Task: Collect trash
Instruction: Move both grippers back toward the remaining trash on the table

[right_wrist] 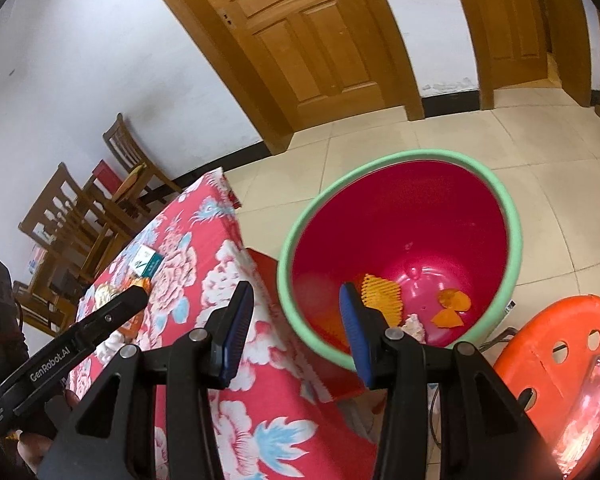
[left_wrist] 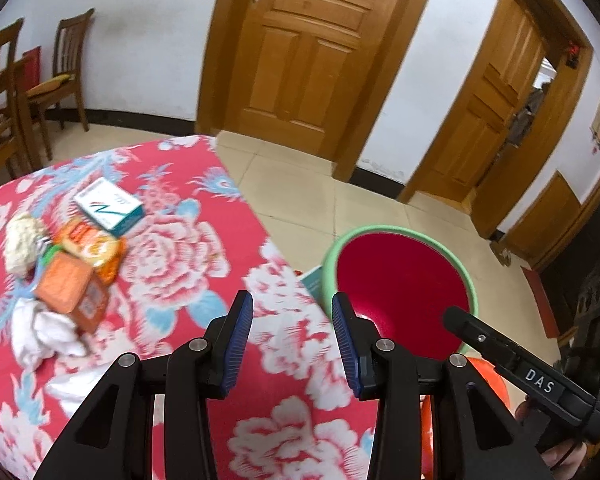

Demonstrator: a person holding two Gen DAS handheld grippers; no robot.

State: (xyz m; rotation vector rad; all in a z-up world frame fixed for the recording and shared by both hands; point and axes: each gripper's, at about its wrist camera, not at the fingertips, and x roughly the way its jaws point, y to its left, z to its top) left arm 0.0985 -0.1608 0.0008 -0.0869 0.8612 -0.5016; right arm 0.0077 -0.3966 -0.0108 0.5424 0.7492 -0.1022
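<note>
My left gripper [left_wrist: 292, 320] and right gripper [right_wrist: 296, 312], both parted and empty, hover between the floral red tablecloth [left_wrist: 180, 248] and the green-rimmed red plastic bin [right_wrist: 400, 240].

Bare floral tablecloth [left_wrist: 188, 264] at frame centre: free passage. Trash pile [left_wrist: 66, 268] crowds left edge. Bucket [left_wrist: 404, 236] mouth, right of centre, unobstructed above. Orange stool [right_wrist: 560, 344] blocks lower right. Chairs [left_wrist: 40, 92] stand upper left.

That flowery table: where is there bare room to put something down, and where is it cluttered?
Free: the floral cloth between the trash pile and the edge nearest the red bin, plus the stretch just ahead of the left claw. Crowded: the left part, where the white box, orange carton and tissue cluster.
</note>
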